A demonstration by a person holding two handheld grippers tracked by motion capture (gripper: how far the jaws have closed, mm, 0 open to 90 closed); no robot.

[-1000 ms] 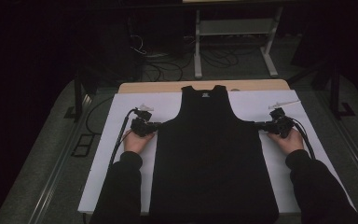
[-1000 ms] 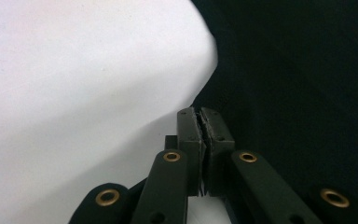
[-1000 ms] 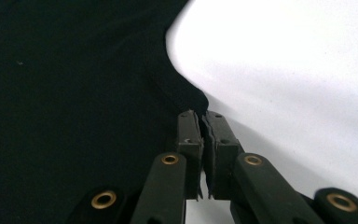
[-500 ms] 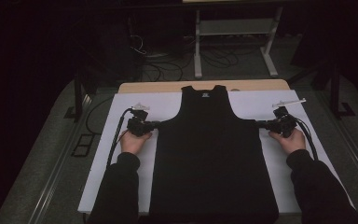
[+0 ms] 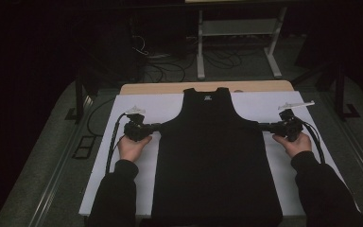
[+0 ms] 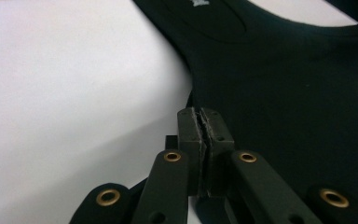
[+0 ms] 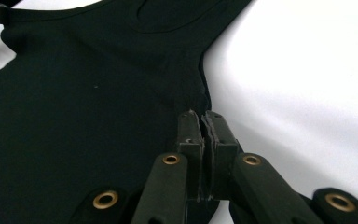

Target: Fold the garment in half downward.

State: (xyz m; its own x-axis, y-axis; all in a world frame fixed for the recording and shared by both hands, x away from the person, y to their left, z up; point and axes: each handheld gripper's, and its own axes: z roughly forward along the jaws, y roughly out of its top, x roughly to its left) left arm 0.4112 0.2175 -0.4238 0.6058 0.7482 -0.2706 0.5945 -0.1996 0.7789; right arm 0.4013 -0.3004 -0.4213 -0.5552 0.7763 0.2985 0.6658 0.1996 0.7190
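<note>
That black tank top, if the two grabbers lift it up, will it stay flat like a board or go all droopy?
Probably droopy. The tank top is thin cloth lying flat on the white table cover, and its side edges already stretch into points where the left gripper and right gripper pinch them. It looks light, so the unheld middle would likely sag. It should not roll or break.

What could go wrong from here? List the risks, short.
1. Each tongs, left and right, seems to pinch just a thin edge of the black tank top below the armhole; a harder pull could slip the fabric free.
2. Both sides are stretched outward; uneven pulling might skew the top on the white sheet.
3. The sheet could wrinkle or shift if the top drags over it.
</note>
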